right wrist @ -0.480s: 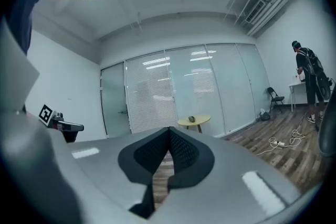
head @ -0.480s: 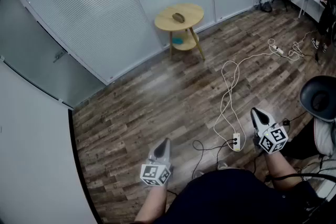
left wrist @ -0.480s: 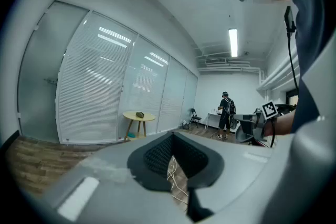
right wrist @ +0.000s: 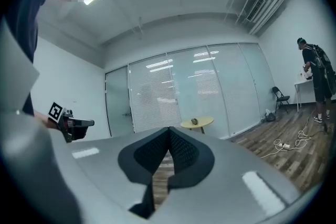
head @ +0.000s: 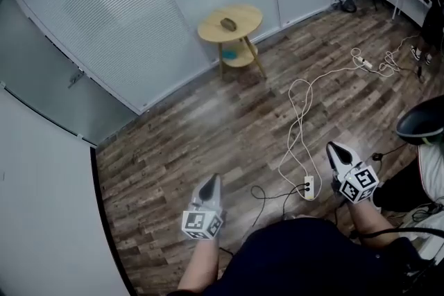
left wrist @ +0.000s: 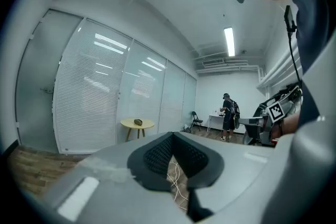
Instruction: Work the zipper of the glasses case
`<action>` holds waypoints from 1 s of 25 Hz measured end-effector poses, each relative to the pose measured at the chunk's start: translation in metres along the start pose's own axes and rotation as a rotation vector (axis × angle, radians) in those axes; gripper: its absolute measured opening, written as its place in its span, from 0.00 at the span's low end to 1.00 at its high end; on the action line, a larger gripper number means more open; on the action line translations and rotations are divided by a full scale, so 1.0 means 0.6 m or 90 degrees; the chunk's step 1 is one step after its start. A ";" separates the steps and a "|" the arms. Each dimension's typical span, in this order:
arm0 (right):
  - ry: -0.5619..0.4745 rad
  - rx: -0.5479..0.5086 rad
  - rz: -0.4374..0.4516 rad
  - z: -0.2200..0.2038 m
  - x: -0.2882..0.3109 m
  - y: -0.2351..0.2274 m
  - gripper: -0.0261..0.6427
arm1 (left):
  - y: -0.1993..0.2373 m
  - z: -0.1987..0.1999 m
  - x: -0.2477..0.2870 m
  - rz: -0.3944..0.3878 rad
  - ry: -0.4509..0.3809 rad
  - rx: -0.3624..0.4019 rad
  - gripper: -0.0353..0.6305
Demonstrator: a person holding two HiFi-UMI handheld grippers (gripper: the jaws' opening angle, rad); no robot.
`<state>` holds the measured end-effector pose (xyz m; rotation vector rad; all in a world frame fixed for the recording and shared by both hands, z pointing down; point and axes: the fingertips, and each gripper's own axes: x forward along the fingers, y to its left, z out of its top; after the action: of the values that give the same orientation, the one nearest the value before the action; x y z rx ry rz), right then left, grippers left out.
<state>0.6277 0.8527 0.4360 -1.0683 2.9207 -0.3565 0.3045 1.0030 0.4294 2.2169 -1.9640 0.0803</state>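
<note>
A small dark glasses case (head: 228,24) lies on a round yellow side table (head: 244,16) far across the room, by the blinds. It also shows small in the left gripper view as the case (left wrist: 138,121) and in the right gripper view as the case (right wrist: 195,121). My left gripper (head: 214,180) hangs low in front of me, shut and empty, jaws tips together. My right gripper (head: 334,148) is held at the same height to the right, also shut with nothing in it. Both are far from the table.
White cables (head: 300,123) and a power strip (head: 309,186) lie on the wooden floor between me and the table. A blue object (head: 229,54) sits on the table's lower shelf. A black chair (head: 423,123) stands at my right. A person (left wrist: 229,117) stands at a desk at the far end.
The view has shifted a little: table and case sit slightly further left and higher. Left gripper has sunk a bit in the picture, the right one has barely moved.
</note>
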 end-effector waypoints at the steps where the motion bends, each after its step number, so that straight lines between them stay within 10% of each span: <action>1: 0.002 -0.006 0.003 -0.001 0.002 -0.010 0.05 | -0.001 0.001 0.009 0.007 -0.002 0.003 0.06; 7: 0.022 -0.007 0.011 -0.015 0.043 -0.068 0.05 | 0.007 -0.009 0.057 0.052 0.016 -0.011 0.06; 16: -0.013 0.081 0.024 0.003 0.158 -0.145 0.05 | 0.047 -0.032 0.255 -0.007 0.071 0.002 0.06; 25: -0.022 0.049 -0.028 0.085 0.466 -0.208 0.05 | 0.259 0.093 0.523 -0.061 0.009 0.024 0.06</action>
<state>0.4970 0.5713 0.4318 -1.1171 2.8320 -0.4428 0.1863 0.6688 0.4397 2.3240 -1.8612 0.1208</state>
